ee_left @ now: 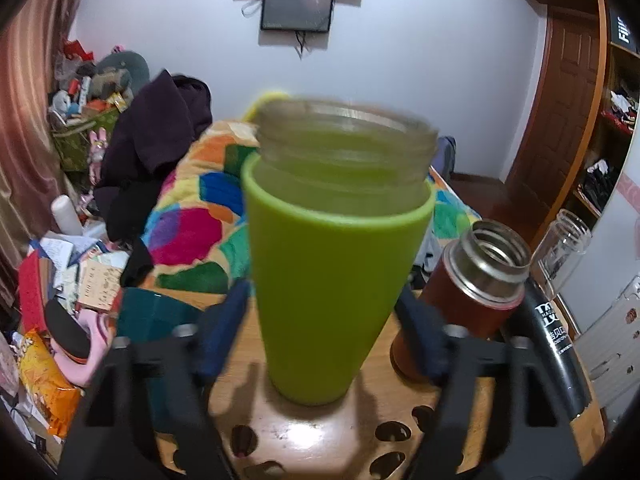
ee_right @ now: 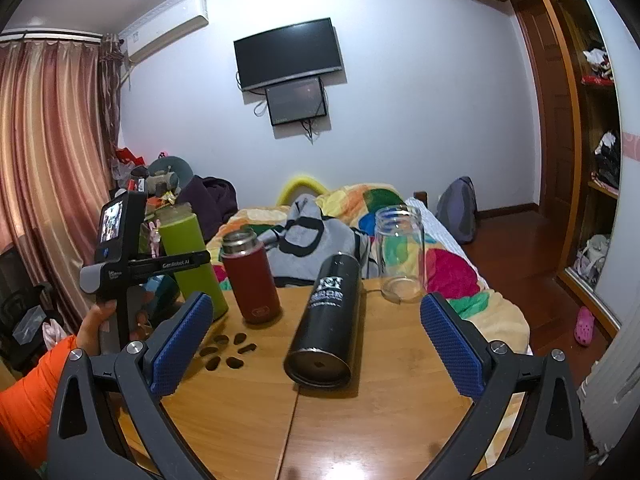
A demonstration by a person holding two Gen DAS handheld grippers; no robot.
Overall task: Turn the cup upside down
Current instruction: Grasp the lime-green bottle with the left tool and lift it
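Green cup (ee_left: pixel 320 280) stood upright, mouth up, at centre frame on the table (ee_left: pixel 360 432), between the left gripper (ee_left: pixel 320 328) pads, jaws apart. Right gripper (ee_right: pixel 316 344) hung open, well apart.

On my worktop (ee_right: pixel 360 420), left to right: cup (ee_right: pixel 188 256), open flask (ee_right: pixel 252 276), capped flask (ee_right: pixel 326 320), jar (ee_right: pixel 400 252); bed (ee_right: pixel 460 276) behind.
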